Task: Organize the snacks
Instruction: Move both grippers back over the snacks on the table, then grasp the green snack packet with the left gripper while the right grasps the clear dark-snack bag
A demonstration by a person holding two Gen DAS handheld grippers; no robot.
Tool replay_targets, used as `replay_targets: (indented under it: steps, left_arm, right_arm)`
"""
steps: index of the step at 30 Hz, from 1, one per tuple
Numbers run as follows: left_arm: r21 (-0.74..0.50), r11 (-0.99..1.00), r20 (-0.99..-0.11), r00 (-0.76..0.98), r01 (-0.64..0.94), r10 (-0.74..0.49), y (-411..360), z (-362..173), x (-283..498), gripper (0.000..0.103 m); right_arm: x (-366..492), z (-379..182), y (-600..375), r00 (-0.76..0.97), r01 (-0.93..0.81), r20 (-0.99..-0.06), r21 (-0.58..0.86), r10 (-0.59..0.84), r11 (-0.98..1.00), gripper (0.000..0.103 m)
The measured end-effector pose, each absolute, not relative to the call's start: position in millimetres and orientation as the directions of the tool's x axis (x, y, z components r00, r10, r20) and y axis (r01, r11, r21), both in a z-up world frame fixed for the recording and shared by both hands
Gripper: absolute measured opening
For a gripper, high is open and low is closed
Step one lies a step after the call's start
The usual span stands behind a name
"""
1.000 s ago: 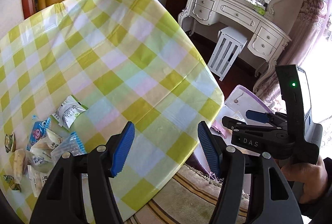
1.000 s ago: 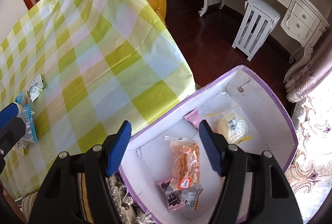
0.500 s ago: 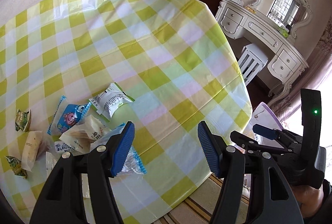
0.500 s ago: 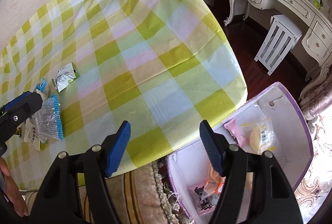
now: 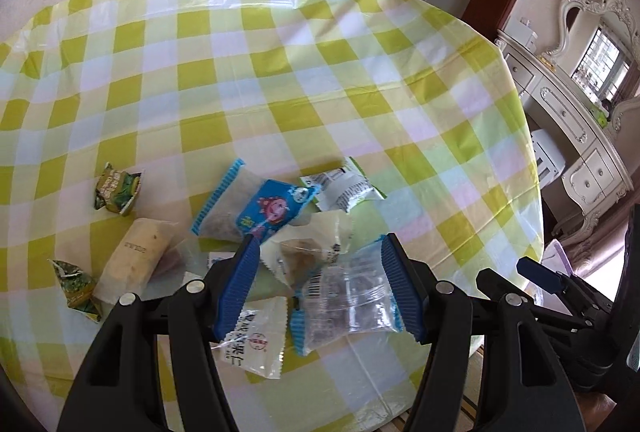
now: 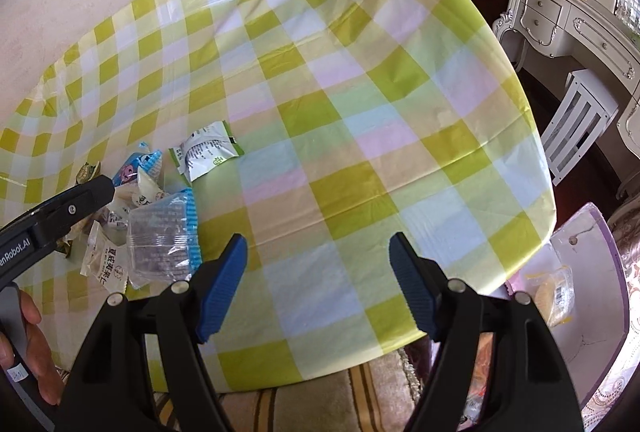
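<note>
The left gripper (image 5: 316,288) is held half open above the snack pile (image 5: 256,232) near the table (image 5: 280,71) edge, with nothing pinched. The clear packet (image 5: 348,304) with blue edges lies between its fingers and looks the likely pick. The jaws are best lowered square across its middle and shut firmly, so that the slippery film is not lost.

The right gripper (image 6: 318,288) is empty over bare cloth, its jaws opening. The box (image 6: 600,272) stands below the table edge.

About nine packets are counted on the table; at least one is seen in the box. Two grippers, one box.
</note>
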State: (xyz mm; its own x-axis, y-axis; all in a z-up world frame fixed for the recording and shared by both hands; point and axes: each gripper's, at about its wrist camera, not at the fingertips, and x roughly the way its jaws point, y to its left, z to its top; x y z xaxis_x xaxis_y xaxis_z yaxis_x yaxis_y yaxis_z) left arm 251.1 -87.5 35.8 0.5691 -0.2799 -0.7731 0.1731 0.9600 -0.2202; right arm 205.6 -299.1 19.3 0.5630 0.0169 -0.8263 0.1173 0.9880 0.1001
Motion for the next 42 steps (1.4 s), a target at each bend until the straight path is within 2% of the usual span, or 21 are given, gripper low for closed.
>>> replay_targets:
  steps: [13,29,42]
  left_arm:
    - [-0.266,0.956,-0.755,0.644,-0.126,-0.125,57.6,27.7,218.6,0.062]
    - [-0.239,0.964,-0.784,0.609,-0.120,-0.118,103.2,2.5,194.8,0.064]
    - [-0.265,0.959,-0.798,0.582,-0.103,-0.158,100.0,-21.9,228.0,0.062]
  right_arm:
    - [213.4,13.3,-245.5,0.563,-0.016,-0.819,0.124,0.112,0.992,0.075]
    - [222.6,3.2,-191.9,0.503,-0.165,-0.841,0.135,0.201,0.977,0.080]
    - [236.0,-6.7,-179.9,0.485,-0.156,-0.857,0.114,0.177,0.981,0.080]
